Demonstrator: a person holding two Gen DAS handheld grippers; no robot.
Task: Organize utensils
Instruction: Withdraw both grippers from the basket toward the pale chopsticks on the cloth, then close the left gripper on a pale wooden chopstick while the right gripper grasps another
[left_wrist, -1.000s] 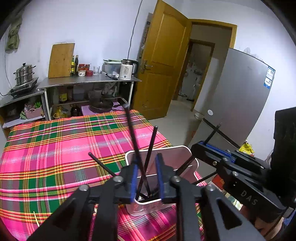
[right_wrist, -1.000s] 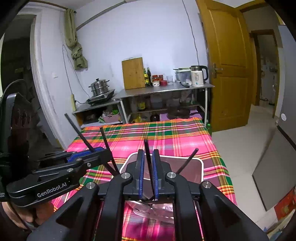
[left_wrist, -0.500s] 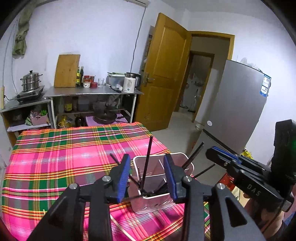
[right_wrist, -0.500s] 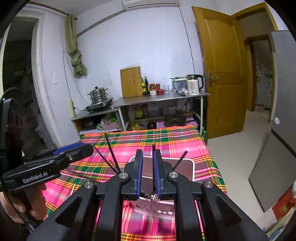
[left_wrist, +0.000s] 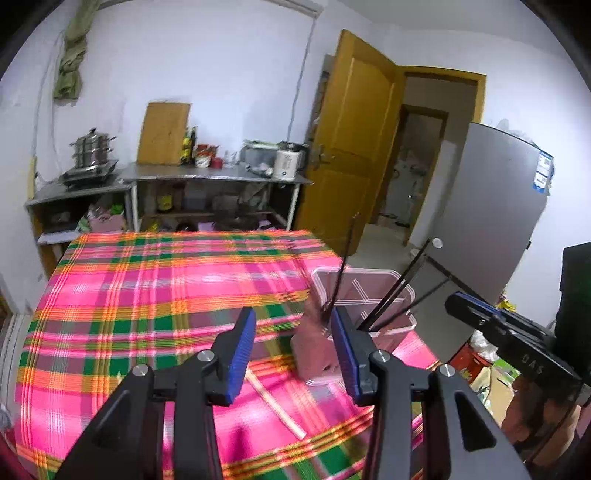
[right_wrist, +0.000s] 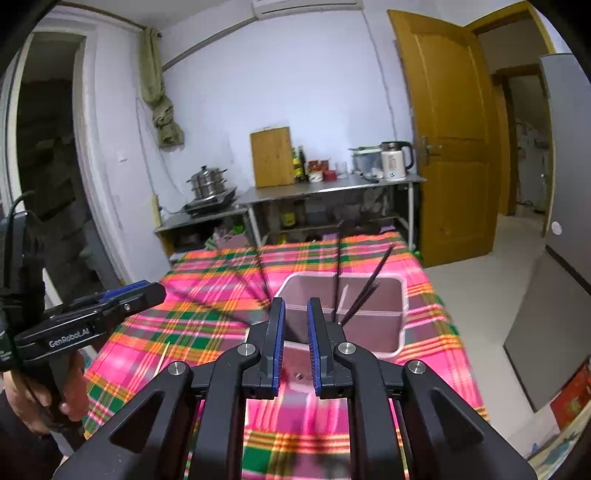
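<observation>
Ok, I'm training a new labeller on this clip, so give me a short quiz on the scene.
1. True or false: the black chopsticks stand inside the container.
2. What lies loose on the plaid cloth?
3. Relative to the cutting board, the kettle stands: a) left, b) right, c) in front.
Key: 1 true; 2 a pale wooden chopstick; 3 b.

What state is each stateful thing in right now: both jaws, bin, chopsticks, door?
Left gripper: jaws opening, nothing between them.
Right gripper: jaws slightly apart, empty.
Translucent white plastic bin: upright on the plaid cloth, no lid.
Black chopsticks: standing tilted inside the bin.
Light wooden chopstick: lying flat on the cloth, outside the bin.
Yellow wooden door: open.
</observation>
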